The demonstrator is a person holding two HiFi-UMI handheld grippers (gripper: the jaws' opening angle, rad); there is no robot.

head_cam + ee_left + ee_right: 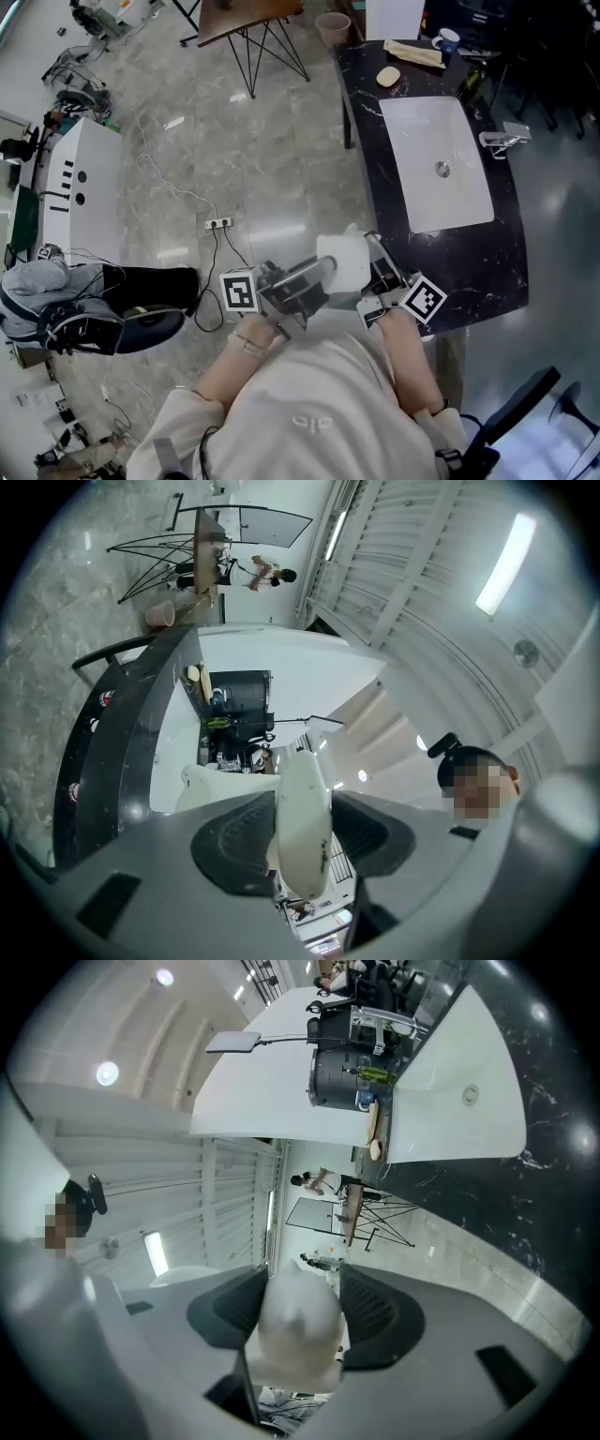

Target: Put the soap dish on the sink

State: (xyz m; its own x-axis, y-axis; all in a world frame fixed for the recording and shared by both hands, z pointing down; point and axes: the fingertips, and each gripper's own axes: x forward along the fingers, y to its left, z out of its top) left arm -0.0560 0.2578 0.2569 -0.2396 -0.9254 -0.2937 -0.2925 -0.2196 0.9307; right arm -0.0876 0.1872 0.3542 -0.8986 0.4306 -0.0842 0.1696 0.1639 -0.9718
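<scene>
The left hand-held gripper (pixel 319 274) is clamped on one side of the single white soap dish (pixel 343 259), and the right hand-held gripper (pixel 377 263) is clamped on its other side. Between the two, the dish hangs in the air just beside the near edge of the black tabletop (pixel 487 272), apart from the sink. What the dish holds I cannot tell. The one white basin (pixel 422 187) shows only its drain (pixel 442 169), with one faucet (pixel 502 140) beside it. Past the basin lie one bar of soap (pixel 388 76) and one cup (pixel 447 39).
</scene>
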